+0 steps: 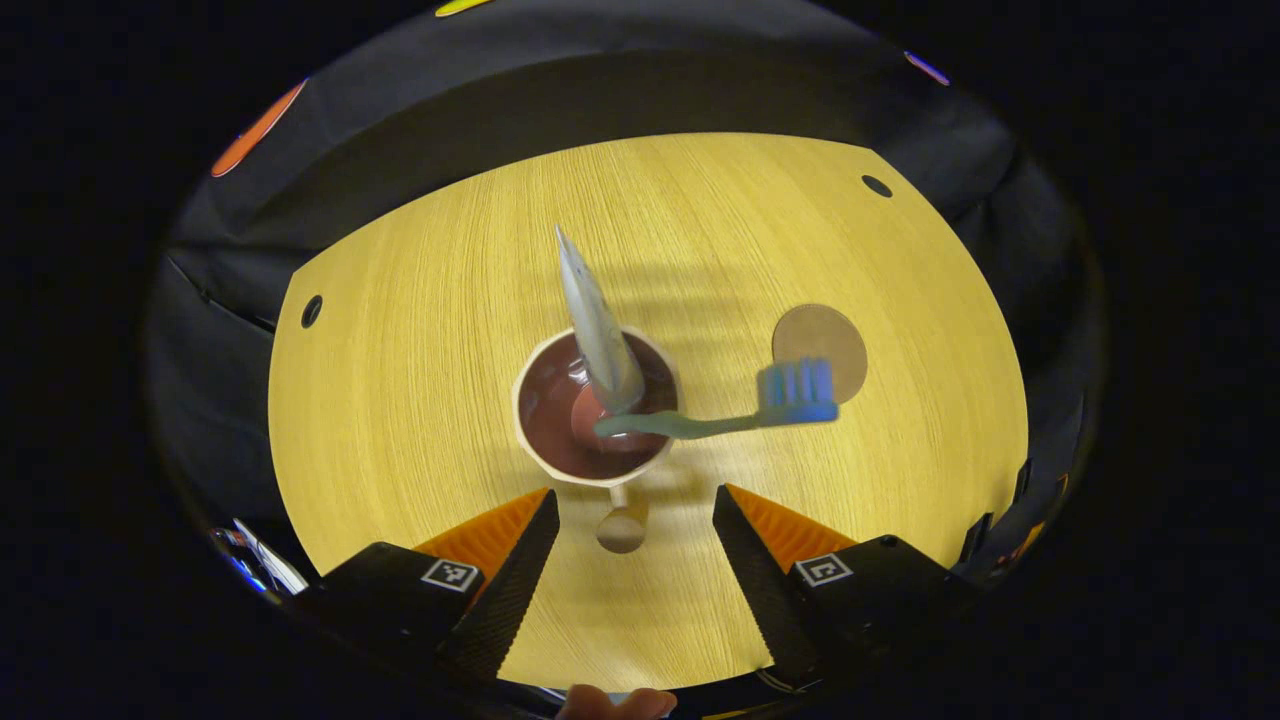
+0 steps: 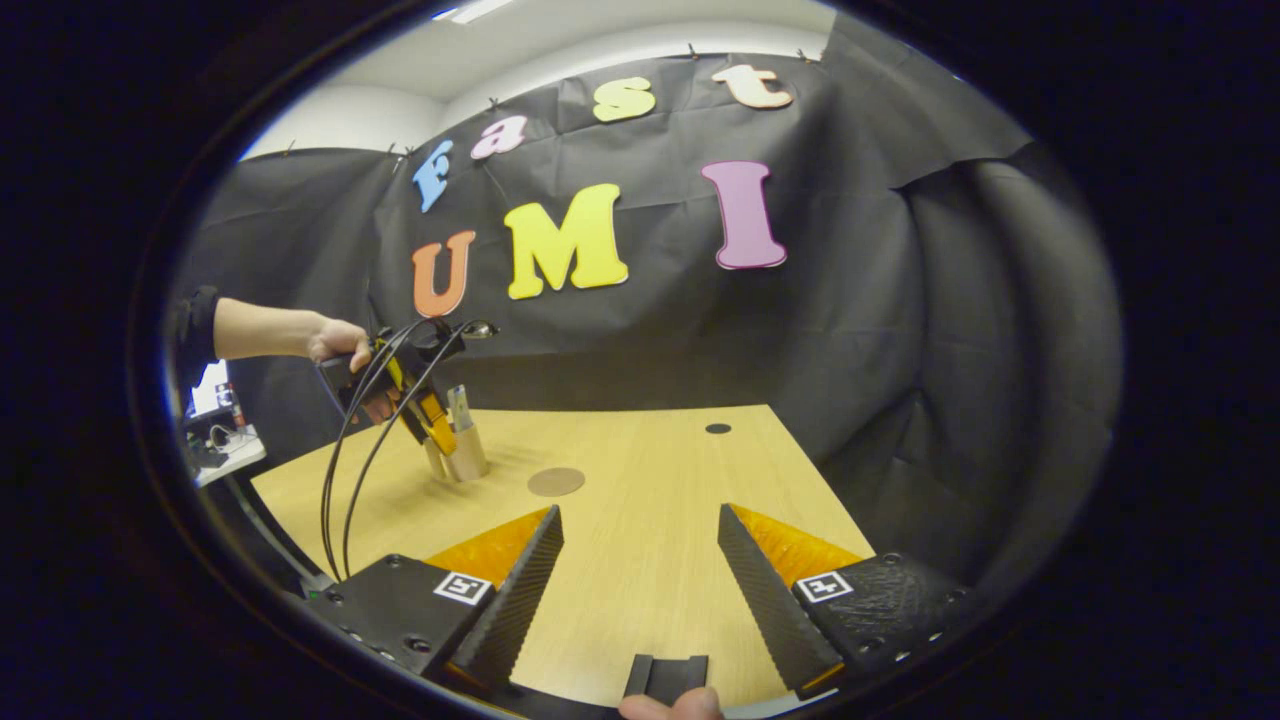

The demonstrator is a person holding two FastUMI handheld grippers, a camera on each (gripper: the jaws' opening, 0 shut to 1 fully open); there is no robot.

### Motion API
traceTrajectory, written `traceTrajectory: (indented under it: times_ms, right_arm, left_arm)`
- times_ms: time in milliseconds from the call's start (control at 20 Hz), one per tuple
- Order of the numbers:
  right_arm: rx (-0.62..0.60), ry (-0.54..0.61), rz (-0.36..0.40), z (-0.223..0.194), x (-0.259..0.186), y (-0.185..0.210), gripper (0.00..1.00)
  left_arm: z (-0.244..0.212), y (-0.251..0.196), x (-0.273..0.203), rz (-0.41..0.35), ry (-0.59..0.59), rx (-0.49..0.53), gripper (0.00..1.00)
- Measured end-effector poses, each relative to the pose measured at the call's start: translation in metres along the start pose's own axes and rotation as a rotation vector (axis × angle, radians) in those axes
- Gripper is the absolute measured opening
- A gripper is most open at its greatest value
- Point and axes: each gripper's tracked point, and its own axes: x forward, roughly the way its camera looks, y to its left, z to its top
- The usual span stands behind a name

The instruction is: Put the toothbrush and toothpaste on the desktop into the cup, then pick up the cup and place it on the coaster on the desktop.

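One cup (image 1: 596,420) near desktop (image 1: 420,330) middle, one toothpaste (image 1: 598,330) standing in it, one toothbrush (image 1: 720,415) handle-down inside, bristle head leaning over rim toward one coaster (image 1: 835,335). Left gripper (image 1: 635,545) above cup, fingers spread, grasping nothing. Right gripper view adds hand (image 2: 338,340) holding left gripper over cup; right gripper (image 2: 640,560) spread, empty, over desktop's near edge.

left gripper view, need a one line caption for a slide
Open left gripper above the cup, toothpaste and toothbrush already inside, coaster bare on the desktop.
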Motion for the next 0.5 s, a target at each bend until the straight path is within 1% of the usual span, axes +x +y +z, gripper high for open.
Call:
traceTrajectory:
  times_ms: [100,200,250,300,350,400,450,500]
  right_arm:
    - [0.008,0.011,-0.012,-0.005,-0.002,-0.006,0.94]
    - [0.018,0.016,-0.018,-0.008,-0.003,-0.01,0.95]
    - [0.023,0.016,-0.019,-0.009,-0.004,-0.012,0.96]
    - [0.025,0.016,-0.019,-0.01,-0.006,-0.013,0.96]
    - [0.021,0.015,-0.021,-0.012,-0.007,-0.013,0.96]
    - [0.013,0.014,-0.026,-0.013,-0.007,-0.015,0.96]
    - [0.007,0.011,-0.032,-0.013,-0.007,-0.017,0.96]
    - [0.009,0.004,-0.037,-0.014,-0.007,-0.018,0.96]
  left_arm:
    - [-0.001,-0.011,0.005,0.0,0.022,-0.008,0.99]
    - [0.004,-0.018,0.008,0.03,0.021,-0.011,0.97]
    - [0.006,-0.022,0.009,0.044,0.019,-0.023,1.0]
    - [0.007,-0.029,0.009,0.047,0.03,-0.04,0.8]
    - [0.007,-0.038,0.009,0.042,0.04,-0.05,0.7]
    - [0.007,-0.045,0.008,0.047,0.05,-0.05,0.57]
    - [0.008,-0.048,0.004,0.067,0.06,-0.061,0.51]
    - [0.013,-0.059,0.001,0.055,0.055,-0.085,0.38]
